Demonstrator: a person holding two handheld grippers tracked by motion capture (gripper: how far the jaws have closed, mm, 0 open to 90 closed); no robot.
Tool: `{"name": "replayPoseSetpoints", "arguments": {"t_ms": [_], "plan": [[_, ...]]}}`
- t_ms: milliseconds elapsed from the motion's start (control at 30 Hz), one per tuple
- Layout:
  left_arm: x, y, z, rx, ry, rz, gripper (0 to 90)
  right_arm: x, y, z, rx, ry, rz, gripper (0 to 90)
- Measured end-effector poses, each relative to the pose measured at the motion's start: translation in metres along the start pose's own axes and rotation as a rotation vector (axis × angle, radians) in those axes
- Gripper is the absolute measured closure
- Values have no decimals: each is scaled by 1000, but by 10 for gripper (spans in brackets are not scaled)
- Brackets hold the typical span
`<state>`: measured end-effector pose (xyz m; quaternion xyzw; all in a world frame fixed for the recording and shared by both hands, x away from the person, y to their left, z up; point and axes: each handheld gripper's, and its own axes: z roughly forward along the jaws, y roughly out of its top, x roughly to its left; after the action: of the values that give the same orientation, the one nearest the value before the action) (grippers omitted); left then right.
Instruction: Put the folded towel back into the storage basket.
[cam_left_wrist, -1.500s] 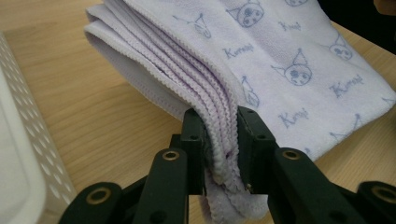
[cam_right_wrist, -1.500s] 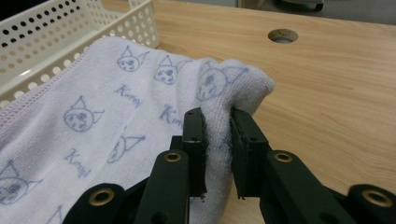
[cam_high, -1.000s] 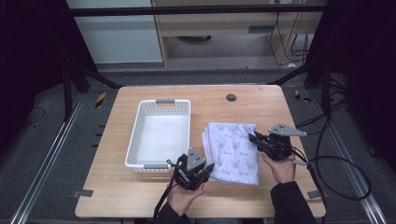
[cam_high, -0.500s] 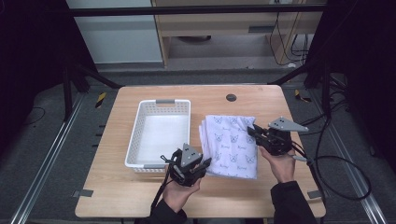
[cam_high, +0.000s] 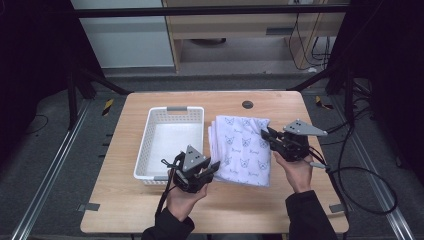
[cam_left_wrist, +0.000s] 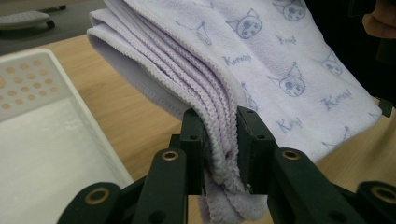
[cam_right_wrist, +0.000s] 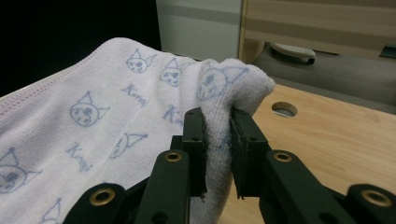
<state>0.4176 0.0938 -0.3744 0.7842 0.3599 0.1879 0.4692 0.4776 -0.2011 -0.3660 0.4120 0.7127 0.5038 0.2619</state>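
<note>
A folded lilac towel (cam_high: 242, 147) printed with cat faces hangs between both grippers above the wooden table (cam_high: 125, 210). My left gripper (cam_high: 216, 166) pinches its near left corner; in the left gripper view the jaws (cam_left_wrist: 220, 147) are shut on the stacked, scalloped towel edges (cam_left_wrist: 219, 116). My right gripper (cam_high: 265, 135) grips the right edge; in the right gripper view its jaws (cam_right_wrist: 217, 149) squeeze a bunched fold of towel (cam_right_wrist: 224, 93). A white perforated basket (cam_high: 172, 142) lies just left of the towel, with its rim (cam_left_wrist: 42, 88) seen beside the left jaws.
A round cable hole (cam_high: 247, 104) sits near the table's far edge, also seen as a hole (cam_right_wrist: 284, 109) past the right jaws. Black cables (cam_high: 360, 175) trail off the right side. A cabinet (cam_high: 225, 30) stands behind the table. Floor rails run along both sides.
Both grippers have risen with the towel, lifting its held edges off the table. The left hand has also shifted slightly toward the basket.
</note>
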Motion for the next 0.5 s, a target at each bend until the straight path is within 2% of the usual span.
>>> {"name": "replayPoseSetpoints", "arguments": {"t_ms": [267, 500], "plan": [[11, 9, -15, -37, 7, -5, 732, 12, 25, 2, -25, 6, -20, 778], [22, 15, -29, -58, 25, -3, 732, 22, 39, 6, -41, 14, -30, 778]]}}
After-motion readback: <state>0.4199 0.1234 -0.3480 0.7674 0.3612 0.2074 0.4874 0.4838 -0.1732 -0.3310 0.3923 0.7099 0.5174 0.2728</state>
